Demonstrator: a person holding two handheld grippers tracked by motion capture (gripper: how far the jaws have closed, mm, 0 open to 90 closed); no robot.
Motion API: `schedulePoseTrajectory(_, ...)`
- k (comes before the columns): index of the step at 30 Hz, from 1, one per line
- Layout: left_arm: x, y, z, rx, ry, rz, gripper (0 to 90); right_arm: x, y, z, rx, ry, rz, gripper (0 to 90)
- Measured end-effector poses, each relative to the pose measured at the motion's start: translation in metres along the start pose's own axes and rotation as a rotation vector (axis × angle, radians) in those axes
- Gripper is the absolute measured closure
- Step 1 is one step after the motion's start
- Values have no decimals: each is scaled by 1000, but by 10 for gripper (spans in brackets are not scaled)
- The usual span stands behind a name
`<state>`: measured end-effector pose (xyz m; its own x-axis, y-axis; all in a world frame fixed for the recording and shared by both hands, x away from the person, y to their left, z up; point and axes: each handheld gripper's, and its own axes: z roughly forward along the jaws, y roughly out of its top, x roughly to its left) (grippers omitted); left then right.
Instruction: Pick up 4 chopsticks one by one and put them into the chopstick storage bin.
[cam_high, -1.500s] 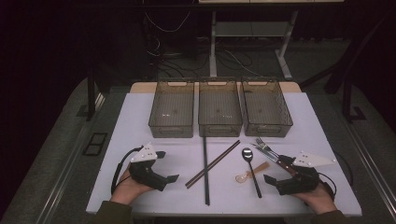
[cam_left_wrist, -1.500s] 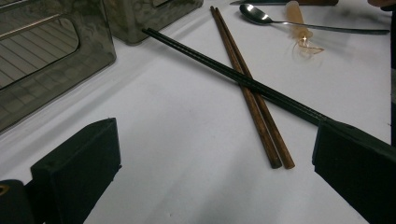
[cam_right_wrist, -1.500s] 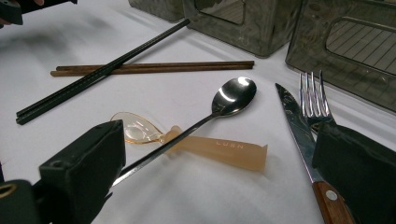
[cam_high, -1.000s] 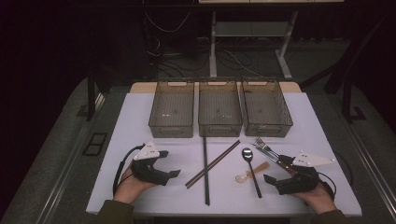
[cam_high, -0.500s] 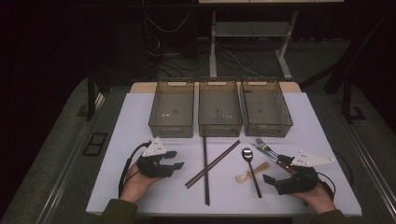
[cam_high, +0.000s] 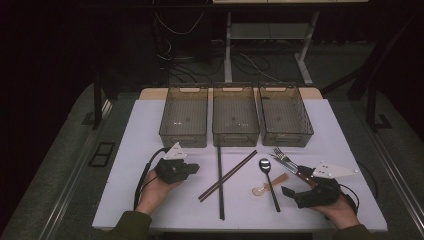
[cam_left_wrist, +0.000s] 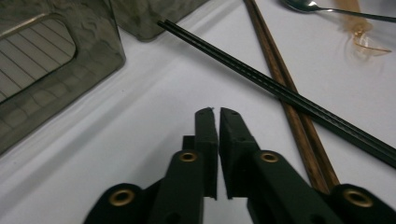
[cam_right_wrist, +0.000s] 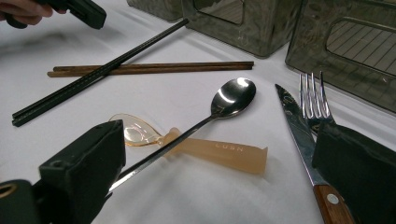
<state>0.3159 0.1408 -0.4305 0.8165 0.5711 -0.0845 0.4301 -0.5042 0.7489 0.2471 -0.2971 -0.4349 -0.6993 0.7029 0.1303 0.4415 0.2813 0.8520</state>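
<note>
Black chopsticks (cam_left_wrist: 299, 100) just beyond left gripper (cam_left_wrist: 218, 112) — jaws just closed, empty; right gripper (cam_right_wrist: 210, 154) spread.

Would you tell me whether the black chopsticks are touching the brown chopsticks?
Touching: in the left gripper view, the black chopsticks lie directly across the brown chopsticks.

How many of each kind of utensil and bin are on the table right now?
Bins: 3
Black chopsticks: 1 pair
Brown chopsticks: 1 pair
Metal spoon: 1
Amber plastic spoon: 1
Fork: 1
Knife: 1
Total: 9, counting each chopstick pair as one
</note>
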Motion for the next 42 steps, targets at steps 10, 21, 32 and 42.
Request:
schedulePoseTrajectory(10,6,13,19,13,5,7,894,0,0,0,-5,-3,5,29)
schedulePoseTrajectory(21,3,26,42,50,2,30,894,-1,0,0,-6,-6,6,29)
schedulePoseTrajectory(32,-2,33,60,91,13,44,895,-1,0,-1,-9,-5,4,29)
schedulePoseTrajectory(42,-3,36,67,85,5,48,895,-1,0,-1,-9,-5,5,29)
